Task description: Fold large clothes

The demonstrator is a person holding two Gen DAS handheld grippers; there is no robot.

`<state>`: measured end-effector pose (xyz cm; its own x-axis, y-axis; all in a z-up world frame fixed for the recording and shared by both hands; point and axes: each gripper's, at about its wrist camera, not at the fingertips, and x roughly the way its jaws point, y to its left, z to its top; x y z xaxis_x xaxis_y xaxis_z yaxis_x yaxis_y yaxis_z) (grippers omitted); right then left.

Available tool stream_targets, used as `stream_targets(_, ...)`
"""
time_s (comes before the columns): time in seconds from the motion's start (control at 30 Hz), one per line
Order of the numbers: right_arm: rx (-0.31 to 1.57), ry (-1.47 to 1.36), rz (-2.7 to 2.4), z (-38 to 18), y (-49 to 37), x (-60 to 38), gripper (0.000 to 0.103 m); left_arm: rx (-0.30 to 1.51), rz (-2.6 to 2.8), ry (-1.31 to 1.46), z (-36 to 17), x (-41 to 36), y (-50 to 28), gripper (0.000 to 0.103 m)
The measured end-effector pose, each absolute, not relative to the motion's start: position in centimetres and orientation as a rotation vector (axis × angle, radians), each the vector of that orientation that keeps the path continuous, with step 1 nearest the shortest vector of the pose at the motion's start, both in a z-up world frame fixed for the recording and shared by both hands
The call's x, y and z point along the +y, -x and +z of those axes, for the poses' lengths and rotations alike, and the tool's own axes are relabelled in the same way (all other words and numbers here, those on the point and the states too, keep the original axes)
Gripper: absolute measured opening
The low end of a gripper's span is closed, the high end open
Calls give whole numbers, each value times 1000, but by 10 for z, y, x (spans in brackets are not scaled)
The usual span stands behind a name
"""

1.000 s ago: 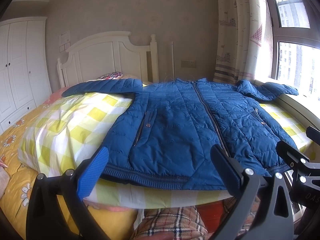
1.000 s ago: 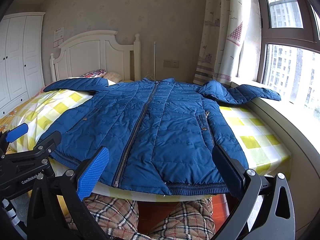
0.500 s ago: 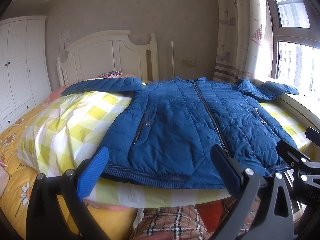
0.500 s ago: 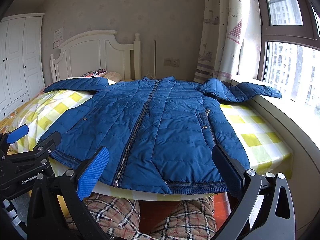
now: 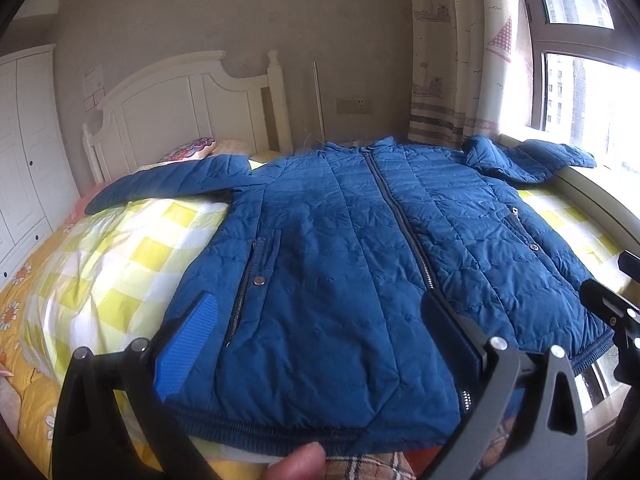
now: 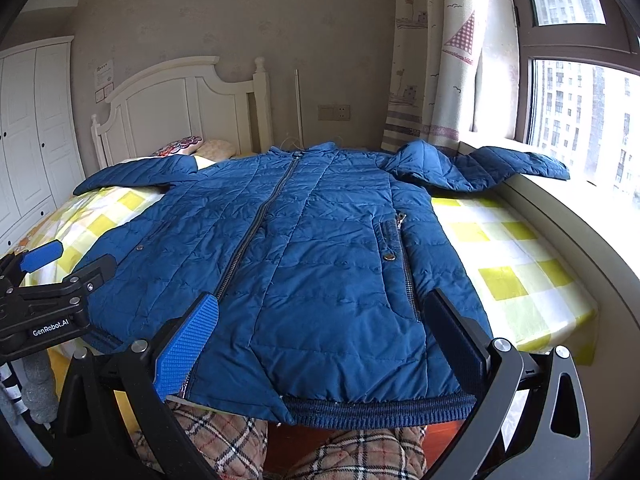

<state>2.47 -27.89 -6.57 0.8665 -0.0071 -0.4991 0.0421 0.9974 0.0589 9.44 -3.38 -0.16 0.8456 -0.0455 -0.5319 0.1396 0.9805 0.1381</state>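
**Jacket spread flat on the bed, both tongs wide**

Jacket point(image 5: 332, 264), a blue quilted one, lies face up across the yellow-and-white checked bedspread point(image 5: 120, 256), zipped shut along the front zipper point(image 6: 256, 232), with its ribbed hem point(image 6: 376, 410) at the near edge of the bed. One sleeve point(image 5: 168, 182) reaches out toward the wardrobe point(image 6: 36, 132) side; the other sleeve point(image 6: 496, 168) runs onto the window ledge point(image 6: 568, 216) beside the curtain point(image 6: 436, 52).

My left gripper point(image 5: 316, 344) hovers over the hem on the wardrobe-side half of the jacket, its jaws spread wide and holding nothing; a blue pad point(image 5: 188, 344) faces inward on one finger. A fingertip point(image 5: 296, 462) shows at the bottom edge of that view. My right gripper point(image 6: 320, 344) hangs over the hem on the window-side half, also spread wide and holding nothing. From each camera I see the other gripper at the frame's edge.

Below the hem I see my plaid trousers point(image 6: 224, 436). A white headboard point(image 6: 180, 108) and a patterned pillow point(image 6: 176, 146) sit at the far end of the bed.
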Motion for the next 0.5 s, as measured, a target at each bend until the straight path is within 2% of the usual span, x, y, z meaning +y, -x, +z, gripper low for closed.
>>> stream_targets(0.13,534,-137,-136,-57,-76,-345,99,637,-87,-231,-6,-54,-187,101)
stream_targets(0.3,537,-184,-346,-41,-153,-456,99,803,-62,-227,-41,-55,-290,101)
stream_targets(0.5,587,-356,-594,-30,-241,-601,99,937,-114,-104,-74,-38,-342,101)
